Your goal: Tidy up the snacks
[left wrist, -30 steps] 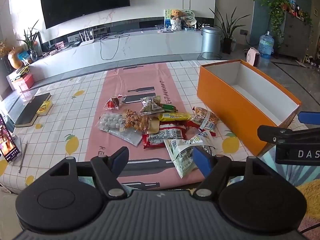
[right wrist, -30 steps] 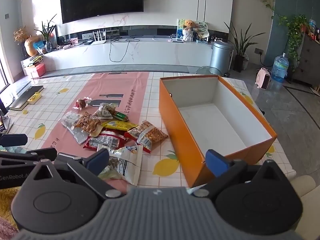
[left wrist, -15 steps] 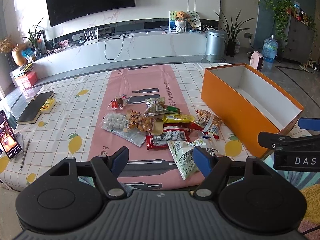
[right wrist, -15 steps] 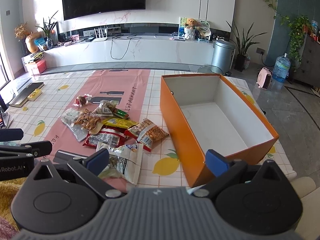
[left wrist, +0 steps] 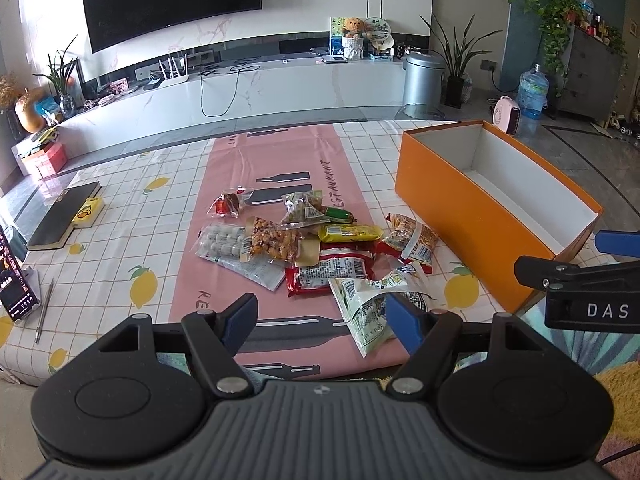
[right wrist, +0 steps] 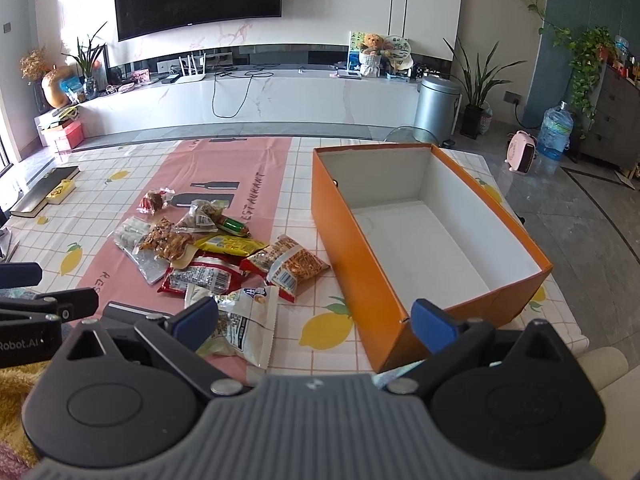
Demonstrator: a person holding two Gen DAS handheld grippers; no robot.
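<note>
At the counter's [left wrist: 132,240] far left you see a black book [left wrist: 64,216] touching a yellow box [left wrist: 88,211]; a phone [left wrist: 14,284] stands beside a pen [left wrist: 44,312].

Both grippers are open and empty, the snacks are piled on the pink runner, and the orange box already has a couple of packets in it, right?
Not quite: the orange box is empty; the right wrist view shows only its bare white floor. The rest holds: the left gripper and right gripper are open and empty, and the snacks are piled on the pink runner.
</note>
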